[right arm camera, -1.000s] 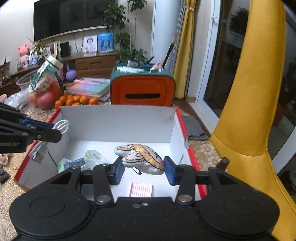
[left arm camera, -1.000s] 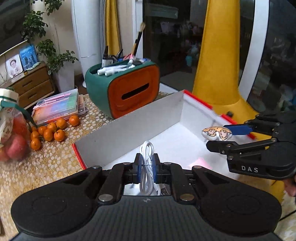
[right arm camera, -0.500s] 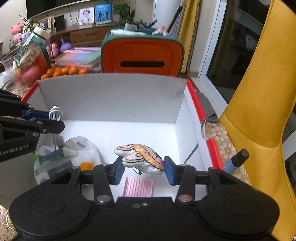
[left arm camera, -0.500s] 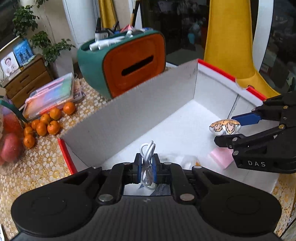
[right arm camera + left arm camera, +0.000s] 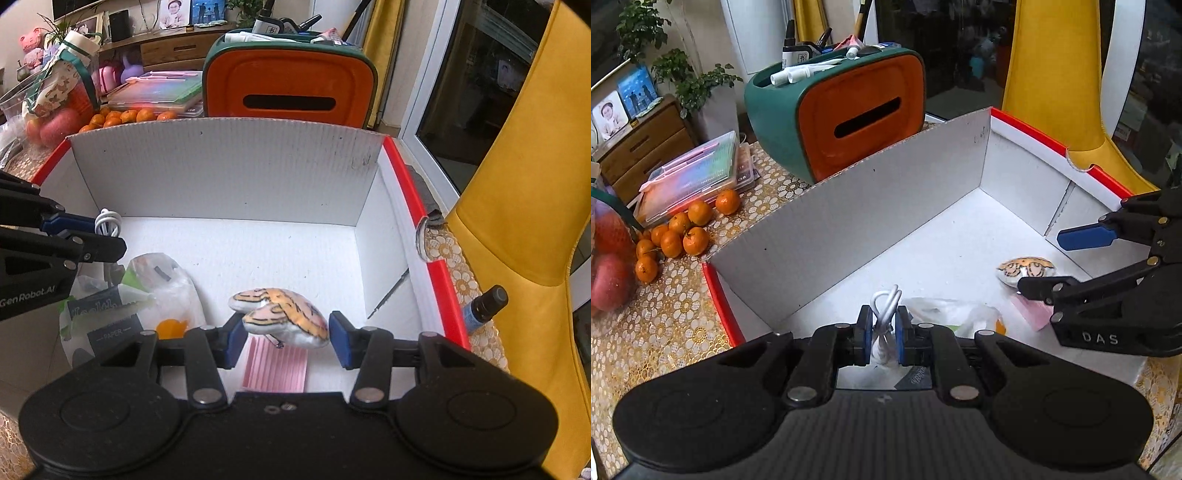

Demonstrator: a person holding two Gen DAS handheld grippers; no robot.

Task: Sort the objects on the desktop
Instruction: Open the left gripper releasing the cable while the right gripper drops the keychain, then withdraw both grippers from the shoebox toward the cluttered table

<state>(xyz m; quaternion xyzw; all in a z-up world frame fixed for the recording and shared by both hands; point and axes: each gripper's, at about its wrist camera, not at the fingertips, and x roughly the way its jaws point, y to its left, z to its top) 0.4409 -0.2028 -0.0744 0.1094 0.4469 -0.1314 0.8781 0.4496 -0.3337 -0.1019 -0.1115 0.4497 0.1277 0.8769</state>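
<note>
White box (image 5: 849,221), left hand-held gripper (image 5: 882,334) clamping cable (image 5: 884,306), right hand-held gripper (image 5: 284,334) apart around plush (image 5: 284,317)

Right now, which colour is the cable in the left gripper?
White; the cable shows best in the left wrist view.

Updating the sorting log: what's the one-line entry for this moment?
left gripper: shut on white cable over box | right gripper: open, tiger plush between fingers, apparently released | pink notepad on floor
</note>
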